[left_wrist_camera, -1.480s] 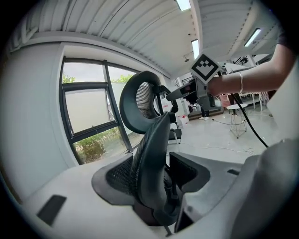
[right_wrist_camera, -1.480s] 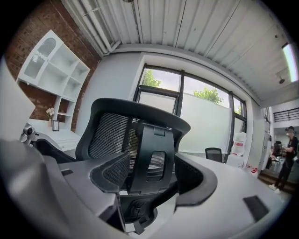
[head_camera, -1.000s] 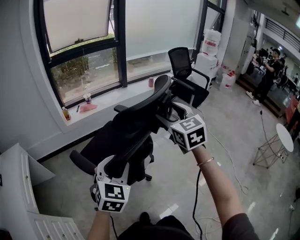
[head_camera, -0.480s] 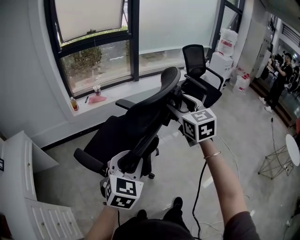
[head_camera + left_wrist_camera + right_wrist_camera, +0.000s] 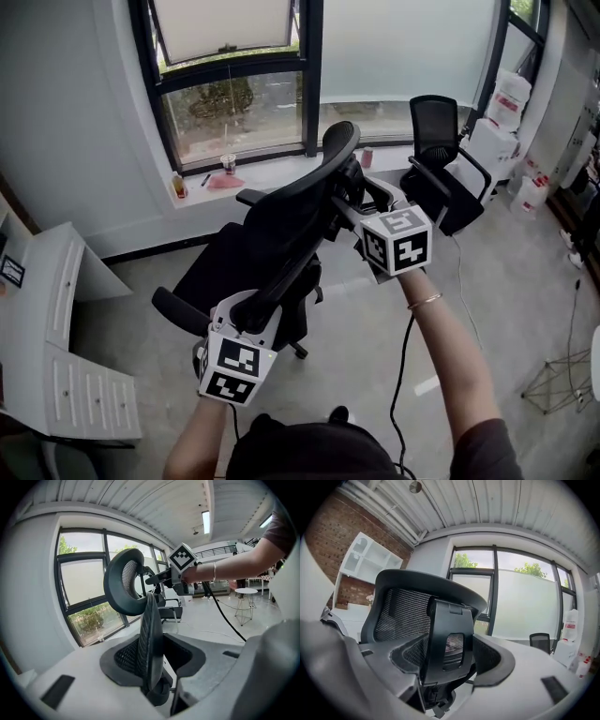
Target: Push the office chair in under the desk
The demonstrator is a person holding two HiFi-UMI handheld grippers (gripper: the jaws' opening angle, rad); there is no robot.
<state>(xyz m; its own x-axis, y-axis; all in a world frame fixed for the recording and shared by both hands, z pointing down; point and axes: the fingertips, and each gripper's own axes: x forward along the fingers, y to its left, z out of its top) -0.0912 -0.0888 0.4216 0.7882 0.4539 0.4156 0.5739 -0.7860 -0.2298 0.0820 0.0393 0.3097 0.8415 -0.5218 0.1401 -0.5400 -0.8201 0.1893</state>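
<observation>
My left gripper (image 5: 248, 314), jaws just closing, pinches the chair (image 5: 253, 248) by its back edge, my right gripper (image 5: 353, 202) clamps the headrest post (image 5: 447, 639); we've swung left since.

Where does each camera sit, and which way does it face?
Head view: on the head, looking down at the office chair; both forearms, left gripper, right gripper.
Left gripper view: along its jaws, just closing on the backrest; right gripper ahead.
Right gripper view: along its jaws, clamping the headrest bracket.
Shared: the chair.
</observation>
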